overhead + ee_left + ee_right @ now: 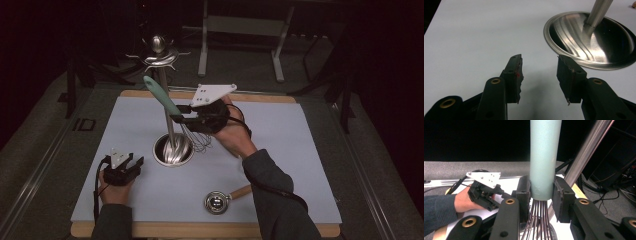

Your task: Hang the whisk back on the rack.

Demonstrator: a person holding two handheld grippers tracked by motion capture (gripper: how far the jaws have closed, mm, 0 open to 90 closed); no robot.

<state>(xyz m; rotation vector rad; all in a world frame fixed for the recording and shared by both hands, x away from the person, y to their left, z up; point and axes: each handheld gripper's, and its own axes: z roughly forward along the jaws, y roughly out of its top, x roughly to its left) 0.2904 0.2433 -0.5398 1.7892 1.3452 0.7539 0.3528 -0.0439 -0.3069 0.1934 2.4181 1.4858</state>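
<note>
A whisk with a pale teal handle (161, 95) and dark wires (199, 139) is held tilted above the table, handle up to the left. My right gripper (181, 114) is shut on the handle's lower end (542, 170), its pads pressing both sides just above the wires (536, 222). The whisk hangs beside the steel pole (168, 110) of a hook stand with a round dished base (173, 150). My left gripper (133, 164) rests on the mat left of the base, open and empty (539, 72), with the base's rim (564, 57) just ahead of it.
A steel ladle with a wooden handle (220, 200) lies on the mat near the front edge. The stand's top carries curved hooks (158, 55). A pale mat (280, 145) covers a wooden board. Metal frame legs (240, 30) stand behind the table.
</note>
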